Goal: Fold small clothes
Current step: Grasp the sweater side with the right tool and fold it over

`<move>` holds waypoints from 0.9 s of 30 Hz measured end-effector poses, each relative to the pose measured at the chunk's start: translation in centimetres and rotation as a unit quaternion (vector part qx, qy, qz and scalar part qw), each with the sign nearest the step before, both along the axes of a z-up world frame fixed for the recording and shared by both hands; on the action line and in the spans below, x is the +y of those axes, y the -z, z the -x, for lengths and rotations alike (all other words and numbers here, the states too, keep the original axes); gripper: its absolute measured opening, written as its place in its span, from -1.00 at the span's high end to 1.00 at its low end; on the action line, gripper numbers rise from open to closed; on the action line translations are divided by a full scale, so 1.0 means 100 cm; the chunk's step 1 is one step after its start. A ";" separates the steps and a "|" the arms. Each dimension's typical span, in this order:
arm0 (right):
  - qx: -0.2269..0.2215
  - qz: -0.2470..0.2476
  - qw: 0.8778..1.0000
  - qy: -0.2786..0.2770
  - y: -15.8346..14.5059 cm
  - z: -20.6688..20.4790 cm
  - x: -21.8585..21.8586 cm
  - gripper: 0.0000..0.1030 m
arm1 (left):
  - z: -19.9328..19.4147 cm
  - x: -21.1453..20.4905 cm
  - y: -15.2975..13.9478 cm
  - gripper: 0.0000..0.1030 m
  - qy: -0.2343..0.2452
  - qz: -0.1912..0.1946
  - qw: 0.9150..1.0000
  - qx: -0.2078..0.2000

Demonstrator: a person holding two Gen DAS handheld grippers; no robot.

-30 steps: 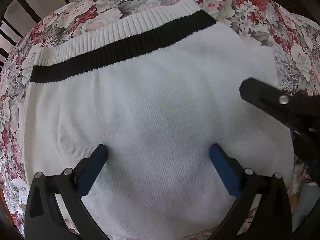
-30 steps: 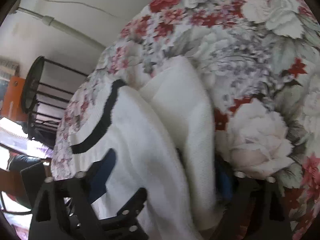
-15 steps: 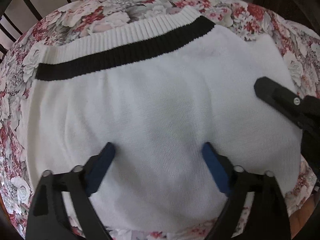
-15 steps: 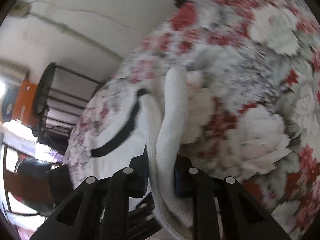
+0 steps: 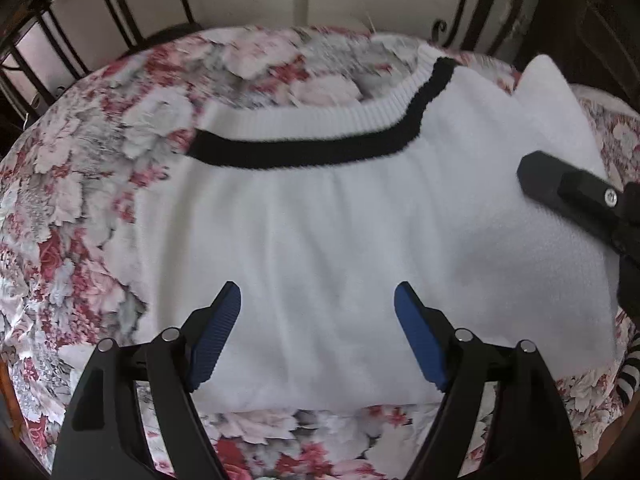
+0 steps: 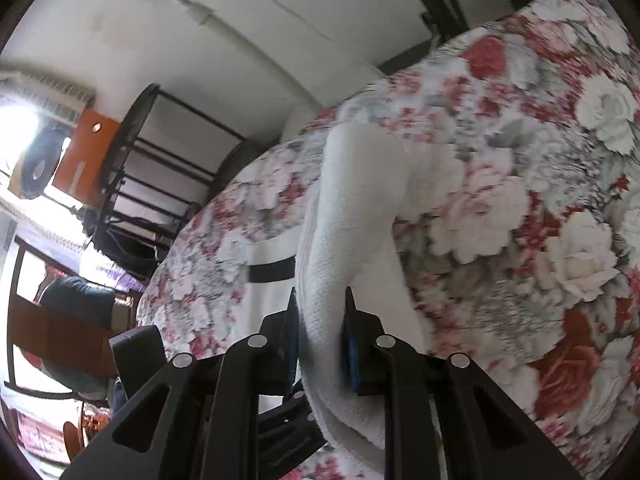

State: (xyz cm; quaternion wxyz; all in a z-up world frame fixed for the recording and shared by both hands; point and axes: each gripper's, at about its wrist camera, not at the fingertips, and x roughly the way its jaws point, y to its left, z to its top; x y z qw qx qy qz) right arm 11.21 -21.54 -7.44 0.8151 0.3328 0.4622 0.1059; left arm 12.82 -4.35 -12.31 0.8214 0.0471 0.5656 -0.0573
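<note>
A white knitted sweater (image 5: 340,220) with a black band (image 5: 320,156) under its ribbed hem lies flat on a floral cover (image 5: 80,200). My left gripper (image 5: 318,300) hovers above the sweater's near part. Its jaws are closing and no cloth is between them. In the right wrist view my right gripper (image 6: 322,320) is shut on a thick fold of the sweater (image 6: 352,220), with that side raised off the cover (image 6: 520,240). In the left wrist view the right gripper's finger (image 5: 568,192) shows at the sweater's right edge, and a white corner (image 5: 548,92) stands up beyond it.
Dark metal bars (image 5: 120,20) run along the far edge of the cover, in front of a pale wall. A black metal rack (image 6: 160,184) stands off to the left. A striped sleeve (image 5: 628,372) shows at the right edge.
My right gripper went from open around the sweater's side to shut on it and lifted the fold. My left gripper rose away from the sweater and its jaws narrowed.
</note>
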 end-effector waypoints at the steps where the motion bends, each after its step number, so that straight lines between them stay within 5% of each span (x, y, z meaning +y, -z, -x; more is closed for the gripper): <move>1: -0.001 0.001 1.000 -0.005 -0.003 -0.001 0.008 0.62 | -0.002 0.007 -0.003 -0.49 -0.004 0.007 1.000 -0.007; 13: -0.001 -0.018 0.999 -0.037 -0.011 -0.019 0.077 0.62 | -0.011 0.056 -0.027 -0.48 -0.023 0.025 0.999 -0.036; 27: 0.047 -0.040 0.995 -0.078 0.034 -0.030 0.149 0.63 | -0.024 0.122 0.019 -0.17 -0.046 0.043 0.998 0.022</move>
